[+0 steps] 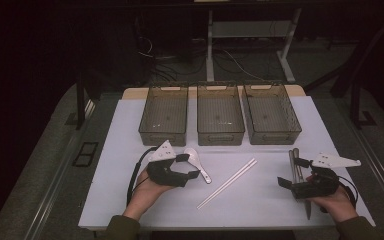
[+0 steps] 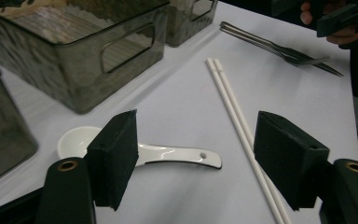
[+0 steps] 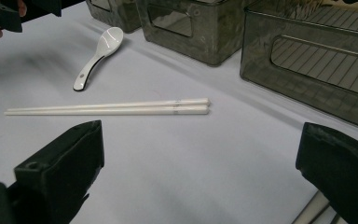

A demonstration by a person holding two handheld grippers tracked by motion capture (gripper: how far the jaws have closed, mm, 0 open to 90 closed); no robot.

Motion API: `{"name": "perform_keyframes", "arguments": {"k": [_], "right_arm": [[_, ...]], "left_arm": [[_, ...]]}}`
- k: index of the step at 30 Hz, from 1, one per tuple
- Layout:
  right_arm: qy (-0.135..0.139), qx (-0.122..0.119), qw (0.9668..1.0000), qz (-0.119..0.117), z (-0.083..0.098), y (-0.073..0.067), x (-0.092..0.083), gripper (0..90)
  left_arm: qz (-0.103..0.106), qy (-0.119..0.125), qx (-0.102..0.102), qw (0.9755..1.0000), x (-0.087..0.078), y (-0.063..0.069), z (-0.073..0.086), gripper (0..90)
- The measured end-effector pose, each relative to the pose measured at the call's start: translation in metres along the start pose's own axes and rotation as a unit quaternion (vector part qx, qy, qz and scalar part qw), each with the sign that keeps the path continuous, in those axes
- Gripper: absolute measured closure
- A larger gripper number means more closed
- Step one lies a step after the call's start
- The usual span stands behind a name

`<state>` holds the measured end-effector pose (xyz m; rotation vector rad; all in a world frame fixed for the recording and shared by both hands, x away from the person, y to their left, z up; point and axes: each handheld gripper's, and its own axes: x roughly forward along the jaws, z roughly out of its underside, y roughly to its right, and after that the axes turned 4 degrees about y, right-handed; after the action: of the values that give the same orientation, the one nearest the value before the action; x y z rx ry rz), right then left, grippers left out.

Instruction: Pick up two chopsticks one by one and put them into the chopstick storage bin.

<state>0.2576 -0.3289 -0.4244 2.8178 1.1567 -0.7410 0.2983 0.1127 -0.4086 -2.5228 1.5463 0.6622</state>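
Note:
A white ceramic spoon [image 1: 195, 159] lies on the white table sheet [image 1: 260, 200] in front of the left bin. My left gripper [image 1: 189, 166] is down over its handle. In the left gripper view the spoon [image 2: 168, 154] lies between the black pads [image 2: 114, 158], which stand apart and do not press on it. A pair of white chopsticks [image 1: 227, 182] lies slantwise mid-table. My right gripper [image 1: 291, 172] hangs open at the right, over metal cutlery [image 1: 295, 160], with nothing between its jaws. The right gripper view shows the chopsticks [image 3: 107, 108] and the spoon [image 3: 100, 51] ahead.
Three smoky see-through bins [image 1: 162, 137] [image 1: 220, 137] [image 1: 272, 137] stand side by side at the back of the sheet. The table's front edge runs just behind both hands. The floor beyond is dark, with table legs and cables.

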Motion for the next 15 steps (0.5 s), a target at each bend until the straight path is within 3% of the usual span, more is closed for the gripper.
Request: {"name": "perform_keyframes", "arguments": {"k": [15], "right_arm": [[0.002, 0.001, 1.0000, -0.001, 0.000, 0.000, 0.000, 0.9]], "left_arm": [[0.022, -0.017, 0.018, 0.9995, 0.038, 0.012, -0.011, 43.8]]}}
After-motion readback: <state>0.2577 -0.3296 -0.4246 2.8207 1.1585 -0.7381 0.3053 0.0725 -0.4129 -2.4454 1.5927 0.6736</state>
